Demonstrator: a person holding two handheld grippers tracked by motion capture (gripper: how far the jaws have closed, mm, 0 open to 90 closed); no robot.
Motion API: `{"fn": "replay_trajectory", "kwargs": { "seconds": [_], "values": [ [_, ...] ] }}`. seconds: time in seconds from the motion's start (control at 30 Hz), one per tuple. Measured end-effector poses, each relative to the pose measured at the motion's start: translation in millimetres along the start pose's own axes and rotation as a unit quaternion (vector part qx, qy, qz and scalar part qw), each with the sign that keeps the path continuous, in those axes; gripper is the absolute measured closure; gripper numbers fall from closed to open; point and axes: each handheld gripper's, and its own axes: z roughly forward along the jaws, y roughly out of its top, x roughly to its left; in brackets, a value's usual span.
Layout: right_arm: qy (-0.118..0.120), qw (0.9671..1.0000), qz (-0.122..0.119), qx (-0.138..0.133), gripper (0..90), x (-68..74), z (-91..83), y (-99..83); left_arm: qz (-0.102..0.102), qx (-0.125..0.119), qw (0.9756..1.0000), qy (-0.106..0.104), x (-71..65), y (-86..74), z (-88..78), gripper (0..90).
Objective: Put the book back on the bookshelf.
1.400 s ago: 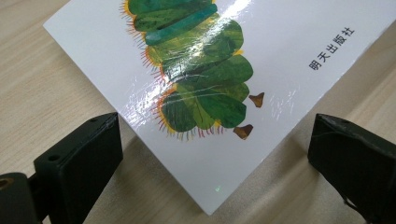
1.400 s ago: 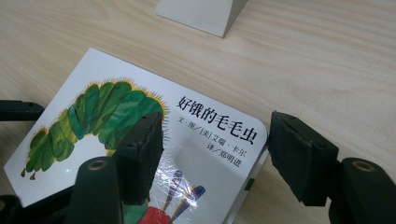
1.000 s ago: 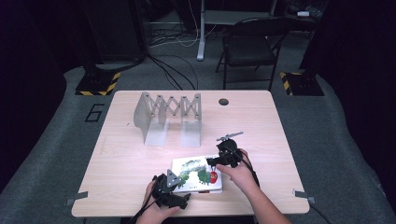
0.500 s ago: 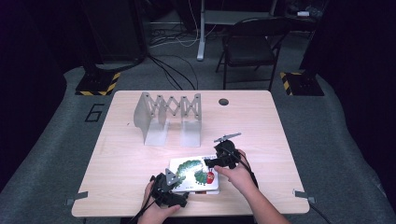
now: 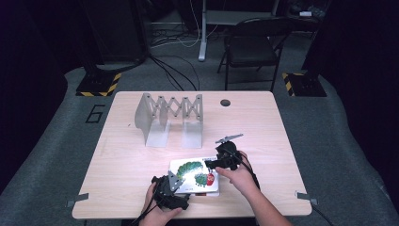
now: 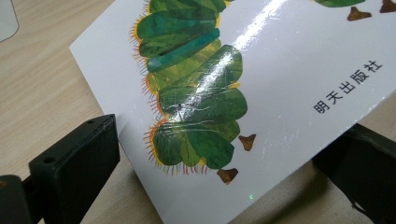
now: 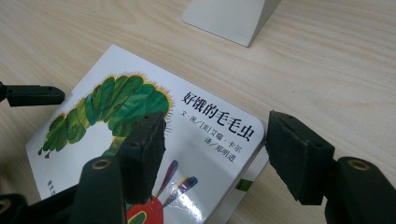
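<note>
We see a picture book [image 5: 194, 176] with a green caterpillar on its glossy white cover lying flat on the wooden worktop [image 5: 131, 160], close to the near edge and a little right of the middle.

The right claw [image 5: 211, 163] sits at the book's far right corner. In the right gripper view one of its jaws hangs over the cover, beside the caterpillar's head and the printed title, while the other stands just off the book's edge, over bare wood beyond the rounded corner. So the corner lies between the two jaws, which stand partly open; we see a gap on the outer side and we cannot tell whether the inner pad touches the cover. Nothing is clamped there.

The left claw [image 5: 175, 181] is at the near left corner of the book [image 6: 261, 88]. In the left gripper view that corner reaches down between its two jaws, one jaw to either side of it and both low against the worktop. The jaws stand wide apart, and we cannot tell whether either touches the book's edge.

Farther back on the worktop, well apart from the book, stands a grey accordion rack [image 5: 169, 117].
</note>
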Motion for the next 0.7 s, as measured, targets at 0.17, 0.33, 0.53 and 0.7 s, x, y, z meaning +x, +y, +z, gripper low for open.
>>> {"fn": "replay_trajectory", "kwargs": {
  "seconds": [0.17,0.33,0.53,0.7],
  "values": [
    [0.002,1.0000,0.003,0.002,37.3,-1.0,0.1,-0.1,0.013,-0.002,0.9998,0.014,-4.5,1.5,-1.6,3.3],
    [0.001,1.0000,0.006,-0.001,37.0,-0.8,1.3,-0.2,0.016,-0.003,0.9997,0.020,-6.4,1.6,-2.0,4.1],
    [0.002,1.0000,0.001,0.000,37.1,-2.3,1.6,-0.6,0.043,-0.009,0.9988,0.024,-11.8,1.8,-5.4,9.1],
    [-0.002,1.0000,-0.003,0.002,36.9,-1.9,3.3,-0.9,0.054,-0.009,0.9983,0.020,-13.3,1.9,-6.9,14.1]
  ]
}}
